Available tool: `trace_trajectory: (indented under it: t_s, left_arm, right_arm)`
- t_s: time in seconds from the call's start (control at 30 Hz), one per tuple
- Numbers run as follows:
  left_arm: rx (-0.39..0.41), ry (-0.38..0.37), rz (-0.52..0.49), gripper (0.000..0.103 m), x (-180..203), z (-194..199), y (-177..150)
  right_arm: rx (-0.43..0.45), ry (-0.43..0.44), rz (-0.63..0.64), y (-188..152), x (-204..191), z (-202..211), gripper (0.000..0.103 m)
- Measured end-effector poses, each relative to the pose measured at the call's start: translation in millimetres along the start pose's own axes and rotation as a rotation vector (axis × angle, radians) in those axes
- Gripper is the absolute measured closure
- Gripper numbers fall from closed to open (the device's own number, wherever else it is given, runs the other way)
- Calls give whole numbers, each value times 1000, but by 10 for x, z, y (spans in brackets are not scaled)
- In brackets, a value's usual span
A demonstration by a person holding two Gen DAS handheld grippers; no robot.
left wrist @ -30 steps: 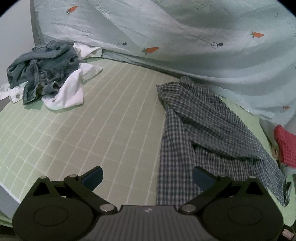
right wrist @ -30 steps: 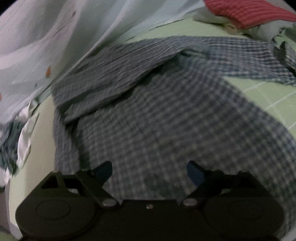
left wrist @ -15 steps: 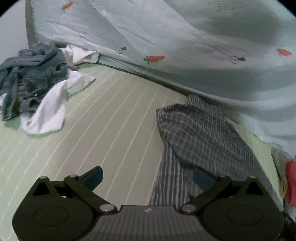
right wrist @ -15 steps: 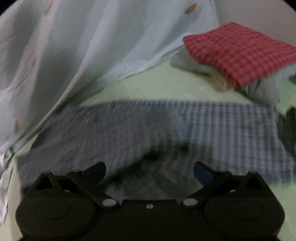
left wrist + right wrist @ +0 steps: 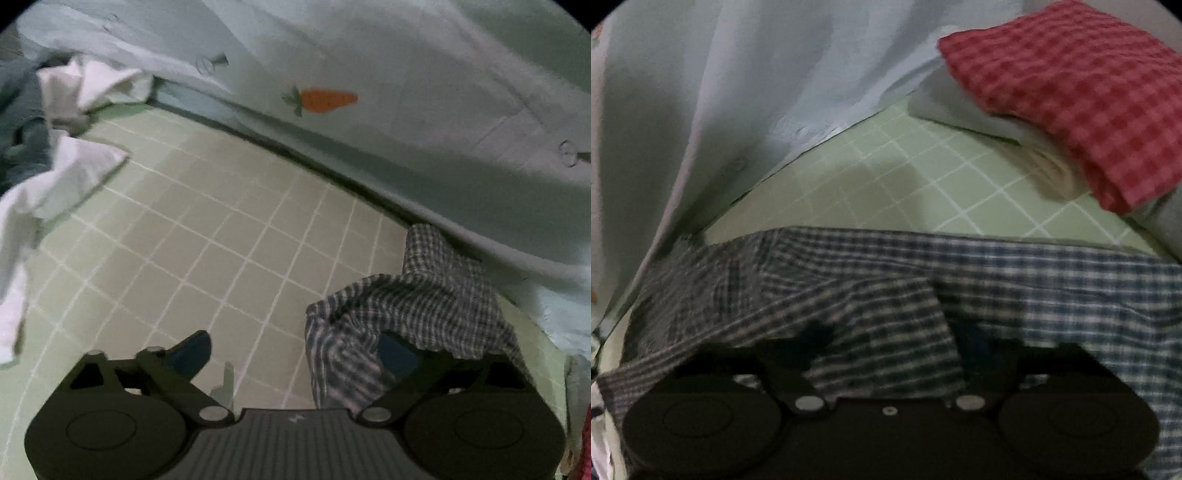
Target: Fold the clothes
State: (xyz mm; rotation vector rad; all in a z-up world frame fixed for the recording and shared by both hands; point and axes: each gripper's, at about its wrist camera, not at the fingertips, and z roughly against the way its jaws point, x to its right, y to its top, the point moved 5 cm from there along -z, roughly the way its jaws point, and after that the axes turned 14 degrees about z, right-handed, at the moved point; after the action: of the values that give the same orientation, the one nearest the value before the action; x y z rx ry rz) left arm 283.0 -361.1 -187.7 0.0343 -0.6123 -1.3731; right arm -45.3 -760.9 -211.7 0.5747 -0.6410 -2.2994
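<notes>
A blue-and-white checked shirt (image 5: 417, 306) lies crumpled on the green grid sheet (image 5: 207, 221). My left gripper (image 5: 295, 354) is open and low over the sheet; a fold of the shirt drapes over its right finger. In the right wrist view the same shirt (image 5: 960, 266) spreads across the sheet (image 5: 923, 184). My right gripper (image 5: 890, 347) is open, with a fold of the shirt lying between the fingers and over their tips, which are mostly hidden.
A pale blue quilt with carrot prints (image 5: 369, 92) rises behind the sheet and shows in the right wrist view (image 5: 720, 92). A pile of white and denim clothes (image 5: 48, 155) lies far left. A folded red checked cloth (image 5: 1071, 88) sits on folded white items at right.
Both grippers moved forward and lower onto the shirt. The shirt's near edge now covers the right gripper's fingertips and the left gripper's right finger. Both stayed open.
</notes>
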Motion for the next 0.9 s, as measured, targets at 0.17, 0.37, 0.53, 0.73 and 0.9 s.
trace_trajectory:
  t_s: [0.17, 0.37, 0.53, 0.73, 0.9]
  left_arm:
    - [-52, -31, 53, 64, 61, -219, 17]
    - [1, -64, 27, 99, 271, -140, 79]
    - [98, -91, -59, 100, 595, 135, 117]
    - [152, -95, -208, 100, 1110, 223, 61]
    - [152, -17, -315, 100, 1401, -58, -118]
  right_arm:
    - [27, -15, 71, 105, -91, 122, 76]
    - [159, -50, 178, 356, -247, 383, 95]
    - [287, -121, 240, 614, -283, 703, 96]
    - [395, -157, 159, 891, 39, 1041, 96]
    - [366, -206, 112, 940, 309, 957, 96]
